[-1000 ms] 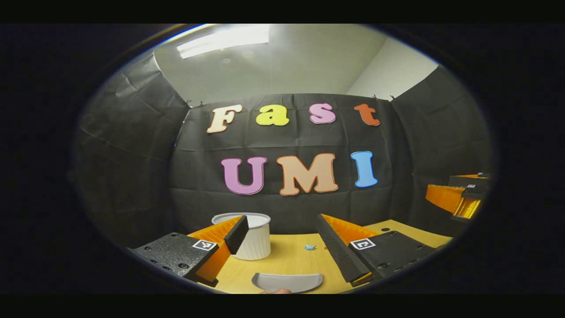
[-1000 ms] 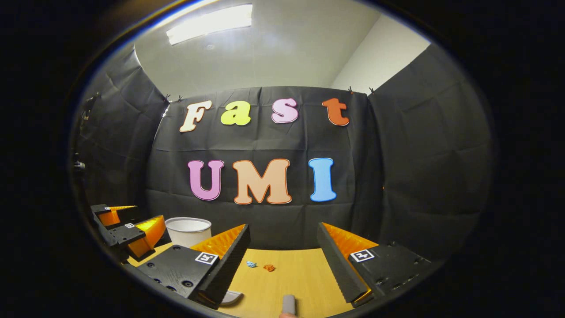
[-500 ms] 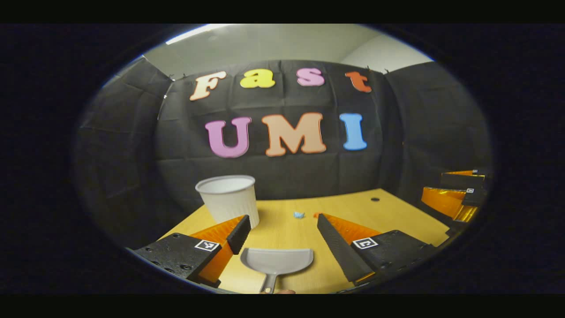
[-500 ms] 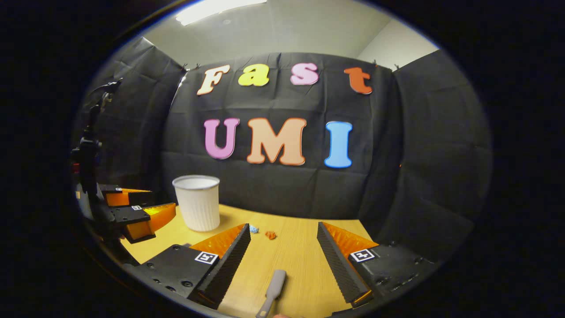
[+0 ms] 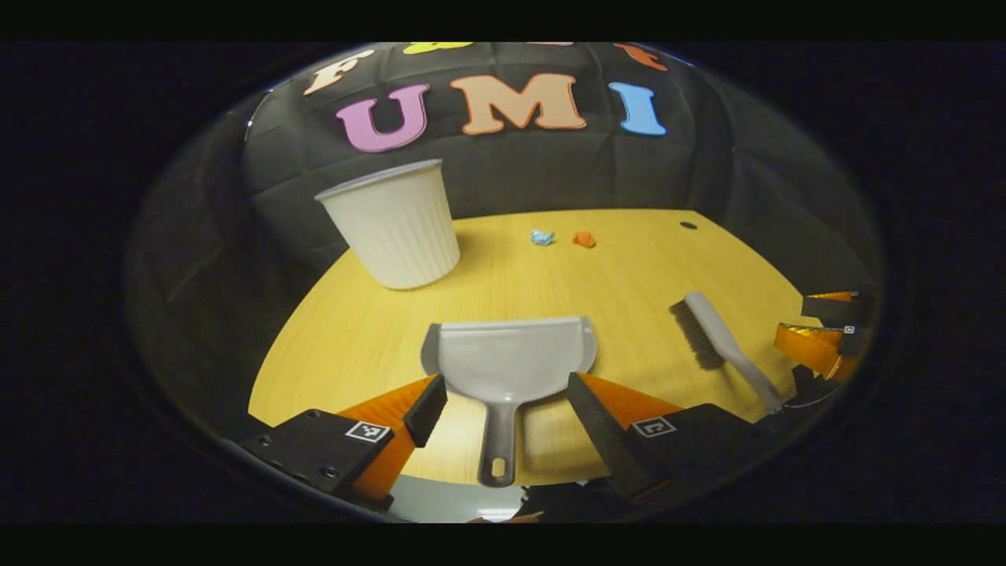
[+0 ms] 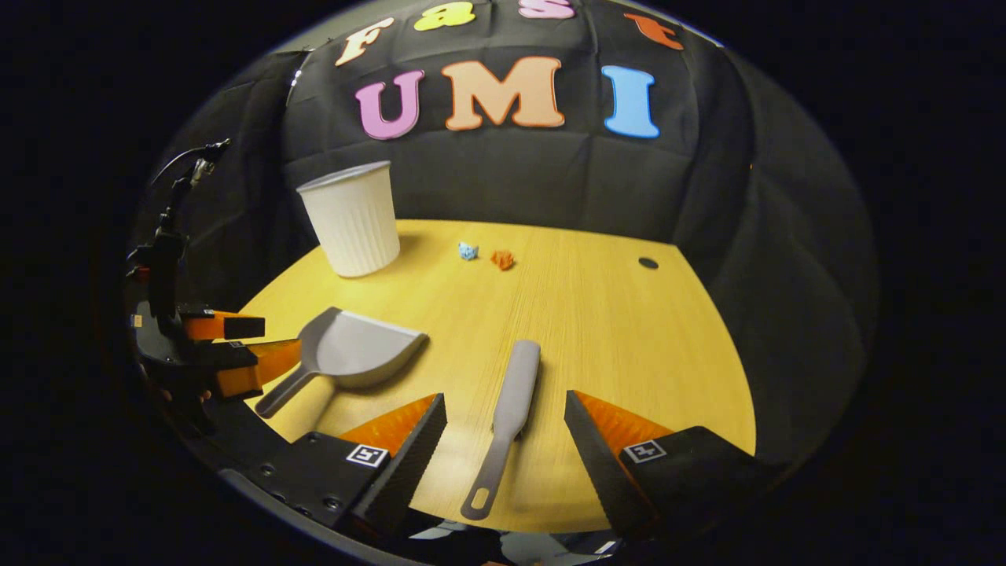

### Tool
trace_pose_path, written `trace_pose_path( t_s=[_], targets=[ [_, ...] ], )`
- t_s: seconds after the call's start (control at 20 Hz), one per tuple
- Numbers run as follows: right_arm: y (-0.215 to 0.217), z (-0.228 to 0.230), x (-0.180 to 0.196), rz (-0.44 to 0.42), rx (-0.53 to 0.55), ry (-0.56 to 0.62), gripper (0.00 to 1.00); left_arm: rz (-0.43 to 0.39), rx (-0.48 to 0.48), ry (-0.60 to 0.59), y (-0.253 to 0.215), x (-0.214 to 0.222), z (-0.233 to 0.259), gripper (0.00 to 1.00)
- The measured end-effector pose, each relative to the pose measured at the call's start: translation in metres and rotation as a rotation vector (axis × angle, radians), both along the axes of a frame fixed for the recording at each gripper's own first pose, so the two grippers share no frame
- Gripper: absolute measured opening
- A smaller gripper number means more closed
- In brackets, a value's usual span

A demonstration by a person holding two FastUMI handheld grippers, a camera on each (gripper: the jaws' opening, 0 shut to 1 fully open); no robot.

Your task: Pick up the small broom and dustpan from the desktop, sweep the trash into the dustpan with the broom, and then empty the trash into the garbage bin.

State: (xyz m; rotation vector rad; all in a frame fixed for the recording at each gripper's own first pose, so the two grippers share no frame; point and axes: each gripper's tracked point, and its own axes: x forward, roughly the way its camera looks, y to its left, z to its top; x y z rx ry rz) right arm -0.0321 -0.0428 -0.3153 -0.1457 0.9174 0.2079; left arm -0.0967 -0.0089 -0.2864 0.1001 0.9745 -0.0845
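A grey dustpan (image 5: 511,363) lies on the wooden desktop (image 5: 613,275), handle toward me, between the fingers of my open left gripper (image 5: 507,401), which hangs above it. The dustpan (image 6: 346,350) lies at the left in the right gripper view. The small grey broom (image 6: 507,417) lies flat between the fingers of my open right gripper (image 6: 505,436), handle near the desk's front edge. The broom (image 5: 719,338) sits bristles down at the right in the left gripper view. A blue scrap (image 5: 541,237) and an orange scrap (image 5: 583,239) of trash lie far back. The white ribbed garbage bin (image 5: 397,224) stands at the back left.
A small dark hole (image 6: 648,262) sits in the desktop at the back right. The other gripper (image 6: 228,354) hovers by the dustpan's handle in the right gripper view. The desk's front edge runs just under both grippers.
Both grippers have tilted down and pulled back, so the whole desktop, the dustpan and the broom now come into view. Both stay open.
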Motion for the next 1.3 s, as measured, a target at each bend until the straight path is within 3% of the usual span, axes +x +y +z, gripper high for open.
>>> trace_pose_path(
  t_s=[0.25,0.4,0.65,0.85,0.95,1.0,1.05,1.2,1.25,1.3],
  targets=[
    [-0.002,-0.051,-0.012,0.002,-0.07,0.173,0.89,0.016,0.005,0.162,0.01,-0.017,-0.033,1.0],
    [0.004,-0.068,-0.012,0.001,-0.094,0.244,0.87,0.015,0.014,0.217,0.011,-0.024,-0.042,0.96],
    [0.004,-0.09,-0.011,0.017,-0.124,0.306,0.71,-0.012,0.029,0.297,0.013,-0.038,-0.052,1.0],
    [-0.002,-0.098,-0.011,0.022,-0.148,0.343,0.37,-0.039,0.016,0.335,0.009,-0.045,-0.056,0.82],
    [-0.006,-0.096,-0.011,0.029,-0.143,0.345,0.28,-0.049,0.028,0.328,0.012,-0.043,-0.058,0.62],
    [-0.005,-0.094,-0.012,0.035,-0.137,0.355,0.25,-0.049,0.02,0.333,0.012,-0.043,-0.061,0.44],
    [-0.003,-0.094,-0.01,0.045,-0.127,0.353,0.22,-0.046,0.007,0.322,0.011,-0.043,-0.06,0.33],
    [-0.002,-0.086,-0.001,0.064,-0.108,0.312,0.18,-0.033,-0.031,0.311,0.005,-0.041,-0.057,0.31],
    [0.0,-0.079,0.001,0.068,-0.096,0.289,0.12,-0.036,-0.038,0.29,0.004,-0.036,-0.056,0.26],
    [0.002,-0.069,0.008,0.069,-0.086,0.256,0.16,-0.043,-0.054,0.267,0.0,-0.028,-0.052,0.29]
  ],
)
